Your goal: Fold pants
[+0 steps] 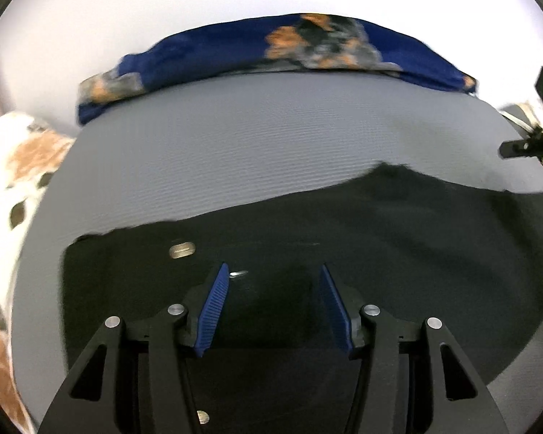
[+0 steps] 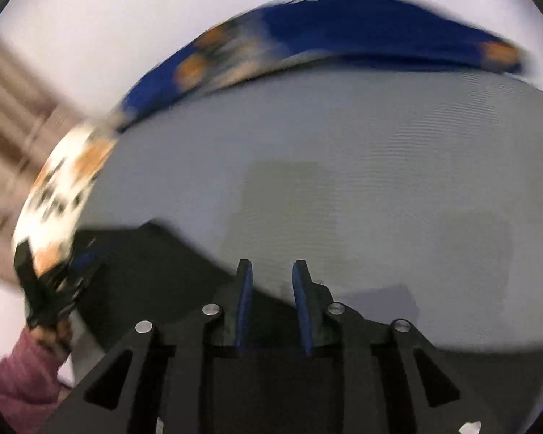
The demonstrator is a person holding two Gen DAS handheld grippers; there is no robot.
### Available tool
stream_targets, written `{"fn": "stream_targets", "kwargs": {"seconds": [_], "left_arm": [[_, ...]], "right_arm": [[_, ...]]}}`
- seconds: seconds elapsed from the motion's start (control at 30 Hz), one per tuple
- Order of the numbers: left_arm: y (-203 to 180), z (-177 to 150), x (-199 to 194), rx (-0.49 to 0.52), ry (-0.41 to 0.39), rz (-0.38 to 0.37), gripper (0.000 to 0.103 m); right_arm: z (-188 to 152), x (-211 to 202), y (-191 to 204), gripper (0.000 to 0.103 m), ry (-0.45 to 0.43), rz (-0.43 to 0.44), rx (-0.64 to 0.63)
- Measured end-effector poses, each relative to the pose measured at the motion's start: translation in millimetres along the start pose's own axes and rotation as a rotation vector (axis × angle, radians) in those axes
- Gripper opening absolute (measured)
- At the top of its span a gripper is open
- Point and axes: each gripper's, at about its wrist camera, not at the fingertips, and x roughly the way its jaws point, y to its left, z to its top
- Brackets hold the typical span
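Surface: grey ribbed bed cover (image 1: 235,144) spreads across both views, with a pale wall behind it.
Far edge: blue blanket (image 1: 307,47) with orange and grey patches lies bunched along the back of the bed.
Left side: white fabric (image 1: 14,181) with brown and dark spots borders the bed cover in the left wrist view.
Pants: black pants (image 1: 344,224) lie flat on the near part of the bed cover, with a small metal tag (image 1: 181,250) showing on the cloth near their left end.
Left gripper: left gripper (image 1: 274,271) hangs over the pants, its blue-padded jaws apart with only the cloth surface seen between them; nothing is pinched.
Right gripper: right gripper (image 2: 272,266) has its jaws a narrow gap apart and empty, above the edge of the pants where black cloth meets grey cover.
Right wrist view: strongly blurred; the pants fill its lower left, and the left gripper shows there at the left edge, held by a hand (image 2: 52,332) with a pink sleeve (image 2: 18,372).
Left wrist view, right edge: part of the right gripper shows beyond the far end of the pants.
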Motion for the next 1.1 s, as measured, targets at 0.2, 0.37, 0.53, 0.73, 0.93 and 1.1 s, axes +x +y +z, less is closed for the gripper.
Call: {"fn": "stream_targets", "kwargs": {"seconds": [0.2,0.37,0.53,0.73,0.93,1.1], "left_arm": [[42.8,-14.2,-2.4,-0.071,0.006,-0.034,0.053],[43.9,-17.7,-0.2,-0.022,-0.007,-0.034,0.053],[55.1,-18.5,-2.0,-0.055,-0.011,-0.102,0.053],[59.1,-22.3,-2.2,-0.060,-0.025,-0.120,0.053],[43.6,-13.3,-12.7,-0.016,-0.011,-0.064,0.053],[7.5,17.5,-35.7,0.060,-0.101,-0.129,0.056]], "right_arm": [[36.7,99.4,97.2,0.026,0.196,0.150,-0.244],[49.8,141.4,122.1,0.029,0.306,0.158,-0.322],[44.6,147.0,134.8,0.008,0.344,0.180,-0.360],[47.1,157.7,136.2,0.003,0.281,0.084,-0.346],[47.6,137.9,132.5,0.032,0.187,0.023,-0.284],[28.6,60.4,110.7,0.033,-0.018,-0.029,-0.155]]}}
